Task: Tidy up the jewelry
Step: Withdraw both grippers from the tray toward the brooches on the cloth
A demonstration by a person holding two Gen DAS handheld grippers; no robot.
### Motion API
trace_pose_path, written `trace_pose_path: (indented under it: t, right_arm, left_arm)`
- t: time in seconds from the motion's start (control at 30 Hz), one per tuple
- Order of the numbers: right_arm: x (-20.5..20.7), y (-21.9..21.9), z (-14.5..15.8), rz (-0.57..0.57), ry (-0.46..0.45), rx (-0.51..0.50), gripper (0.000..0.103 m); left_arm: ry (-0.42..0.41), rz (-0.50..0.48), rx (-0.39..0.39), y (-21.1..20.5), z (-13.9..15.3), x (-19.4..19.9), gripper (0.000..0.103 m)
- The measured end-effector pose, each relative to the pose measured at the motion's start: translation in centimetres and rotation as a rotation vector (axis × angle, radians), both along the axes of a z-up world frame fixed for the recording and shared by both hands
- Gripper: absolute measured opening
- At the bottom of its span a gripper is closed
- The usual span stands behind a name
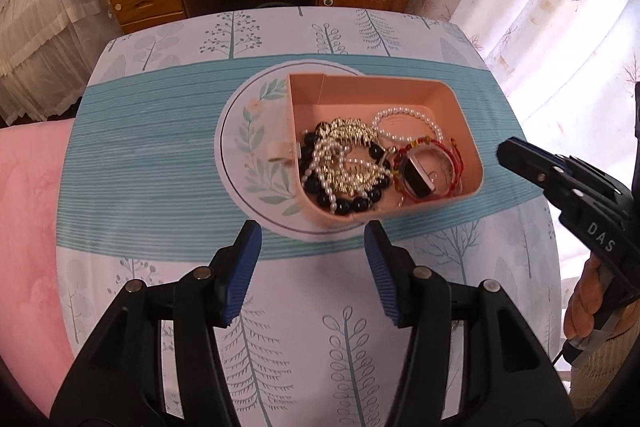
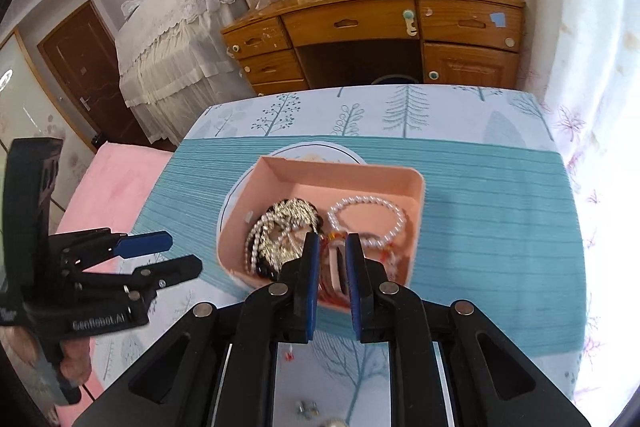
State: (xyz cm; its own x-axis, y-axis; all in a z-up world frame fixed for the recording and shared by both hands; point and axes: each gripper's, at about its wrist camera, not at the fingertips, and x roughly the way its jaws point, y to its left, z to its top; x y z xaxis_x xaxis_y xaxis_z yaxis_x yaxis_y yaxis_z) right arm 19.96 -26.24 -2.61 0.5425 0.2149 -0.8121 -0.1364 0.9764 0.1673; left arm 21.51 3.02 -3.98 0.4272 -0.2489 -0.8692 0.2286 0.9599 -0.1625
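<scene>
- Jewelry [image 1: 352,163] sits heaped in the pink box [image 1: 452,99] at table [image 1: 152,147] centre: pearls, black beads, gold chain, red cords, all tangled.
- Likely light, limp and slippery; strands should snag and drag neighbours. Best pinch one loose loop.
- Pearl bracelet [image 2: 366,221] at 2 o'clock lies clearest.
- Left gripper [image 1: 314,275]: jaws apart, empty, at 6 o'clock of box.
- Right gripper [image 2: 333,283]: jaws nearly together, nothing visibly gripped.

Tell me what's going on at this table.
A person holds a gripper in each hand over a pink tray heaped with jewelry: a white pearl bracelet, black beads and red cords. The left gripper hovers open before the tray, holding nothing. The right gripper is nearly shut, with nothing visibly gripped.
</scene>
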Motion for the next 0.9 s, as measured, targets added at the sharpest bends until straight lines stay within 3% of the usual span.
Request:
trace_pose_path:
  t: [0.6,0.73,0.9]
  right_arm:
    - [-13.5,-3.9,-3.4,-0.081,0.052,0.026,0.014]
    - [-15.7,-3.6,-4.2,-0.078,0.061,0.018,0.027]
    - [-17.5,-2.8,-4.8,-0.068,0.063,0.001,0.028]
  left_arm:
    - [0.056,-0.041,-0.043,-0.6,-2.8,-8.2,0.050]
    - [0.063,-0.043,-0.052,-1.1,-3.7,-9.6,0.050]
    - [0.093,-0.047,-0.060,-1.9,-5.3,-10.9,0.050]
